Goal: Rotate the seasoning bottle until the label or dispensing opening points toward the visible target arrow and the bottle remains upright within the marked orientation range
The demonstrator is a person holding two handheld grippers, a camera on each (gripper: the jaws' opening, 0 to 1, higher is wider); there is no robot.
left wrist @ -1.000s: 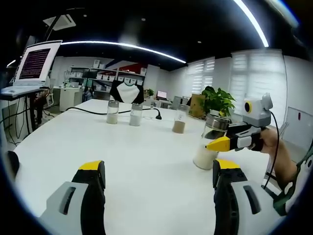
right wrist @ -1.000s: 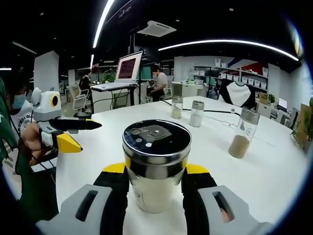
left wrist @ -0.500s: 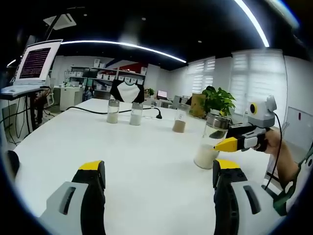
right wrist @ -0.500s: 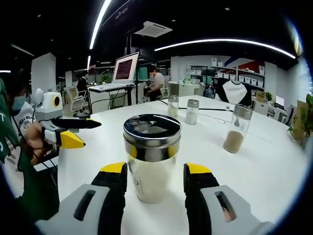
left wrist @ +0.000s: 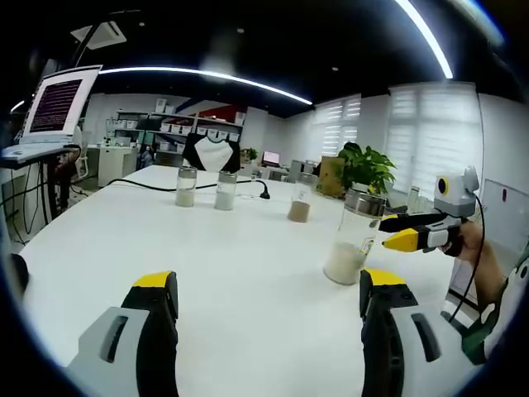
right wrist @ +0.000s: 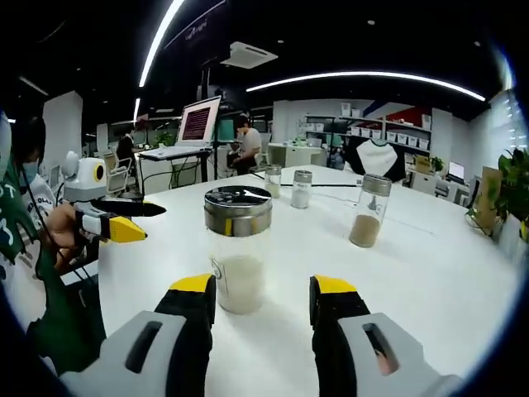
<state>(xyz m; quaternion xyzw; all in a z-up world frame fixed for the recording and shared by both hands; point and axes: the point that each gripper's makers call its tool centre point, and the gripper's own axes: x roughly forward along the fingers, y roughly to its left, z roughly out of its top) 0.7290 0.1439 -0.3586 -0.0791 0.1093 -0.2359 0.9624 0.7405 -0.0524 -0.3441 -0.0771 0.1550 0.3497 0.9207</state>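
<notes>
The seasoning bottle (right wrist: 238, 248), clear glass with a steel shaker lid and white powder in its lower part, stands upright on the white table (right wrist: 430, 273). It is just beyond the tips of my right gripper (right wrist: 263, 288), which is open and apart from it. In the left gripper view the same bottle (left wrist: 354, 240) stands at the right, and the right gripper (left wrist: 393, 231) hovers to its right with a small gap. My left gripper (left wrist: 269, 281) is open over bare table, with nothing between its fingers. It also appears at the left as the left gripper (right wrist: 149, 222).
Three more spice jars stand further back: two with pale contents (left wrist: 186, 187) (left wrist: 225, 191) and one with brown (left wrist: 299, 203). A black cable (left wrist: 149, 187) runs behind them. A monitor on a stand (left wrist: 54, 107) and a potted plant (left wrist: 365, 169) are off the table.
My right gripper has let go of the seasoning bottle and drawn back from it. The bottle stays upright on the table. The left gripper has hardly moved.
</notes>
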